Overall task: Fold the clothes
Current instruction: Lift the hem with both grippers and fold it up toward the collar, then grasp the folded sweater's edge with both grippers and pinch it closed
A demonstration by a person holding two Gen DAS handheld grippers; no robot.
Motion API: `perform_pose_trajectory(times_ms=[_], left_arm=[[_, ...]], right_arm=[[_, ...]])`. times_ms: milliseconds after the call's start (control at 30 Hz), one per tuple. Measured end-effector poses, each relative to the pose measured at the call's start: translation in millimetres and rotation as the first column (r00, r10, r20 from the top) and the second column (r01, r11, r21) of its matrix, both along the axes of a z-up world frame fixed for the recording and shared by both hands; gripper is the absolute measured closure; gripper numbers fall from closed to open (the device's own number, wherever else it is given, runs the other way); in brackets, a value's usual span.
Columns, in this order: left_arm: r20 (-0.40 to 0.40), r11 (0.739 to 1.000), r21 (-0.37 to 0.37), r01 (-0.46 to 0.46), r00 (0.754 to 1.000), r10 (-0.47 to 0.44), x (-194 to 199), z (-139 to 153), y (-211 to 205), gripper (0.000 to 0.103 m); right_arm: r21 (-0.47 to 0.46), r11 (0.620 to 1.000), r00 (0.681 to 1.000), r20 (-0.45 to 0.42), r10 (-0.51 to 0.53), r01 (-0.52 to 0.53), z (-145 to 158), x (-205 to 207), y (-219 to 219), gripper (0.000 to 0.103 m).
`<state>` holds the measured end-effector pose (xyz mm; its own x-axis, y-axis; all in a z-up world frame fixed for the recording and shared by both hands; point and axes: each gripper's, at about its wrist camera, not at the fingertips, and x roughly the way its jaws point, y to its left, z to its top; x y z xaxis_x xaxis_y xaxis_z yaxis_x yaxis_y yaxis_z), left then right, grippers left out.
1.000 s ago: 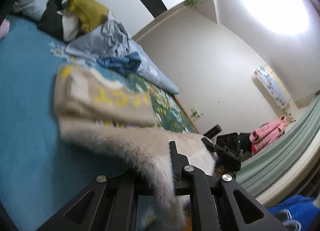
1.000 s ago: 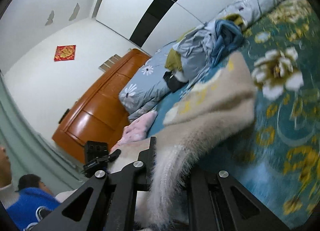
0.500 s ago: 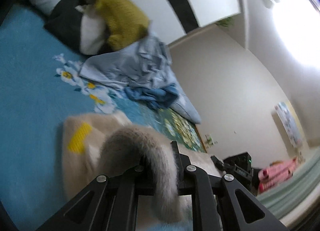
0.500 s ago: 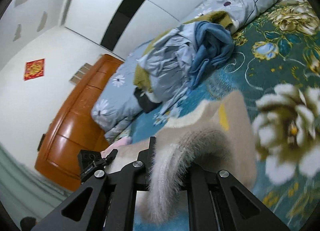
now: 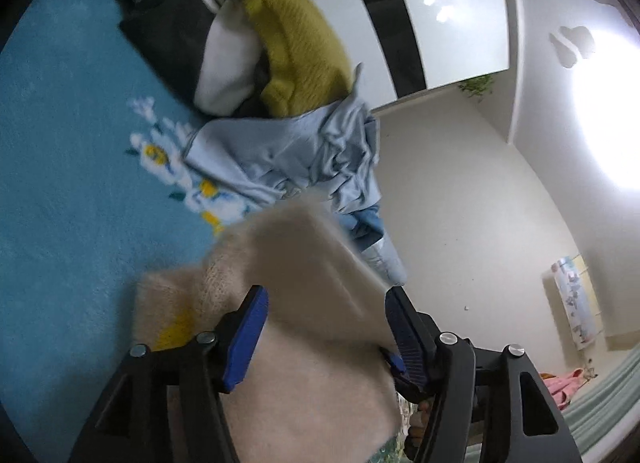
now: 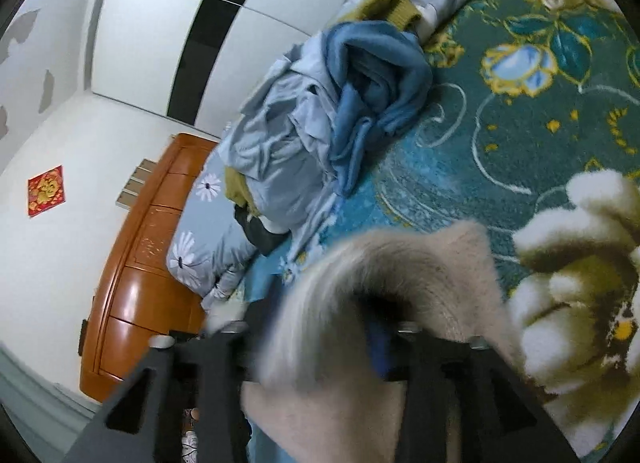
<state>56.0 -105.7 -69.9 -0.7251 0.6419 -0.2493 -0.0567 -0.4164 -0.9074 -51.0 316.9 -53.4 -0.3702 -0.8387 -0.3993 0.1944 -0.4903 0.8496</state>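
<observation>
Looking through left wrist: my left gripper (image 5: 324,327) stands wide, its 2 blue pads either side of the beige sweater (image 5: 304,263) lying folded on the teal bedspread (image 5: 64,183).
Behind it: a heap of clothes (image 5: 280,75).
Right wrist: my right gripper (image 6: 320,347) is blurred; I cannot tell its spread, and sweater fabric (image 6: 360,275) drapes over it.

We record one strong ceiling light (image 5: 608,103), blown out to white at the right of the left wrist view, with glare spots on the glossy wardrobe door (image 5: 440,3). Elsewhere the light is even and shadows soft. Both views show heavy fisheye curvature and dark corners. The beige sweater (image 6: 360,303) is motion-blurred, as is the right tool (image 6: 320,343).
</observation>
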Motion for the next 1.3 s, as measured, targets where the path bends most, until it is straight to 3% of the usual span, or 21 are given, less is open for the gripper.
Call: perform_pose_trajectory(times_ms=[133,300,433,533,667,700,767,833,900,933,1100,1200,1300], left_arm=[[0.009,0.996,-0.081,-0.031,0.999,0.031,12.9,10.0,-1.8,0.037],[0.031,0.966,-0.248,-0.071,0.996,0.081,46.7,10.9,-7.2,0.036],[0.089,0.972,-0.237,-0.011,0.995,0.033,59.0,-11.8,1.2,0.036],[0.077,0.972,-0.235,-0.019,0.996,0.038,72.4,-12.8,7.3,0.037],[0.050,0.978,-0.210,0.008,0.999,0.002,84.1,-7.3,14.3,0.038],[0.048,0.976,-0.220,0.012,0.999,-0.002,85.4,-6.0,16.4,0.038],[0.052,0.971,-0.238,0.002,0.999,0.011,88.3,-5.3,19.1,0.039],[0.058,0.969,-0.247,-0.016,0.998,0.031,91.2,-4.9,20.4,0.054],[0.067,0.968,-0.248,-0.030,0.997,0.048,95.5,-5.8,17.4,0.076],[0.066,0.970,-0.240,-0.030,0.997,0.047,98.1,-6.1,15.9,0.080],[0.046,0.979,-0.203,-0.023,0.998,0.033,114.0,-5.6,11.3,0.085],[0.051,0.974,-0.226,-0.020,0.998,0.032,122.6,-9.6,12.3,0.086],[0.066,0.979,-0.202,-0.023,0.997,0.037,125.2,-19.1,10.5,0.087]], right_arm=[[0.025,1.000,0.999,-0.032,-0.013,0.014,9.3,6.6,4.0,0.043],[0.079,0.996,0.998,-0.034,-0.043,0.046,4.5,23.0,19.2,0.043],[0.113,0.991,0.997,-0.013,-0.075,0.076,-9.4,38.8,34.9,0.043],[0.139,0.985,0.995,0.002,-0.100,0.099,-19.8,50.6,46.7,0.043],[0.118,0.990,0.997,-0.041,-0.070,0.074,-18.0,59.9,33.4,0.044],[0.110,0.992,0.997,-0.058,-0.054,0.060,-16.0,62.1,29.5,0.045],[0.084,0.996,0.996,-0.081,-0.019,0.026,-11.4,68.1,22.6,0.064],[0.097,0.995,0.995,-0.100,-0.002,0.012,-7.9,74.3,19.9,0.072],[0.103,0.995,0.995,-0.099,-0.005,0.015,-7.9,79.0,22.3,0.086],[0.105,0.994,0.995,-0.097,-0.007,0.018,-8.2,81.2,23.9,0.090],[0.069,0.998,0.994,-0.111,0.000,0.008,-7.7,91.7,29.7,0.091],[0.068,0.997,0.997,-0.081,-0.018,0.024,-18.5,88.8,34.7,0.091],[0.064,0.997,0.998,-0.052,-0.037,0.040,-29.8,85.4,39.2,0.091]])
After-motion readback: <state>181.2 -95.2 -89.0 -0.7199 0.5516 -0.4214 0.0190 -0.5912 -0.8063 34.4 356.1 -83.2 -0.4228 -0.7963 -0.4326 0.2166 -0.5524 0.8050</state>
